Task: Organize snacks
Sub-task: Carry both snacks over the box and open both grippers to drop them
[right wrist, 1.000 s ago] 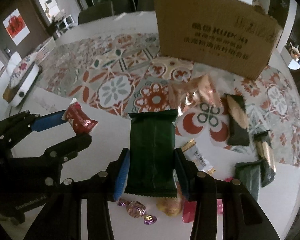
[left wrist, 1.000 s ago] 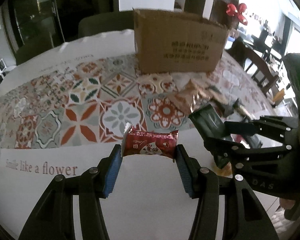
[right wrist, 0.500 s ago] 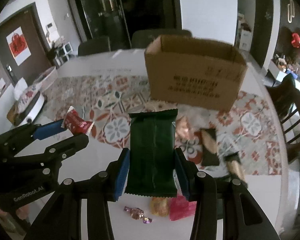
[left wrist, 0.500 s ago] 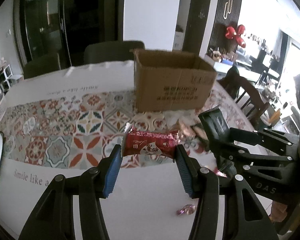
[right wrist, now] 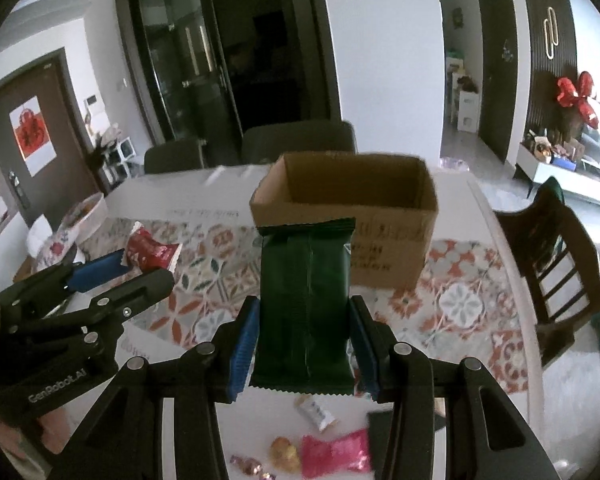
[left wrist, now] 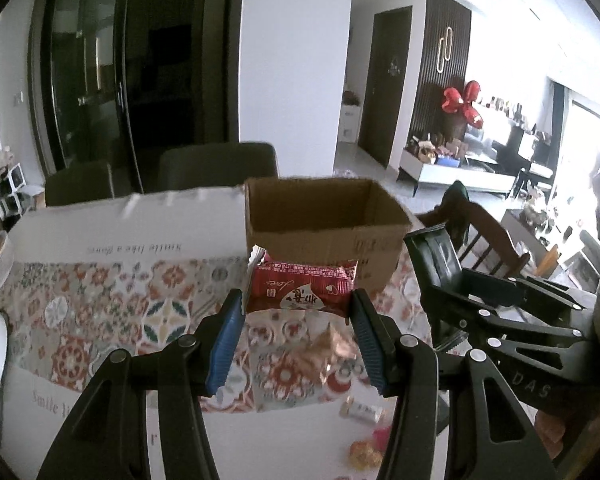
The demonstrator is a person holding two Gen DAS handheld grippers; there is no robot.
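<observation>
My left gripper (left wrist: 298, 340) is shut on a red snack packet (left wrist: 300, 294) and holds it in the air, in front of an open cardboard box (left wrist: 324, 220) on the table. My right gripper (right wrist: 304, 350) is shut on a dark green snack packet (right wrist: 306, 300), also lifted, facing the same box (right wrist: 352, 208). The right gripper with its green packet (left wrist: 440, 256) shows at the right of the left wrist view. The left gripper with its red packet (right wrist: 148, 249) shows at the left of the right wrist view. The box interior looks empty from here.
Loose snacks lie on the table below: a pink packet (right wrist: 336, 454), wrapped candies (right wrist: 252, 466), a white bar (right wrist: 316, 412). The patterned tablecloth (left wrist: 100, 300) covers the table. A wooden chair (right wrist: 560, 264) stands right, dark chairs (right wrist: 300, 140) behind the table, a bowl (right wrist: 86, 212) far left.
Both grippers have risen well above the table with their packets and now look level at the box's open top. The loose snacks have dropped low in view.
</observation>
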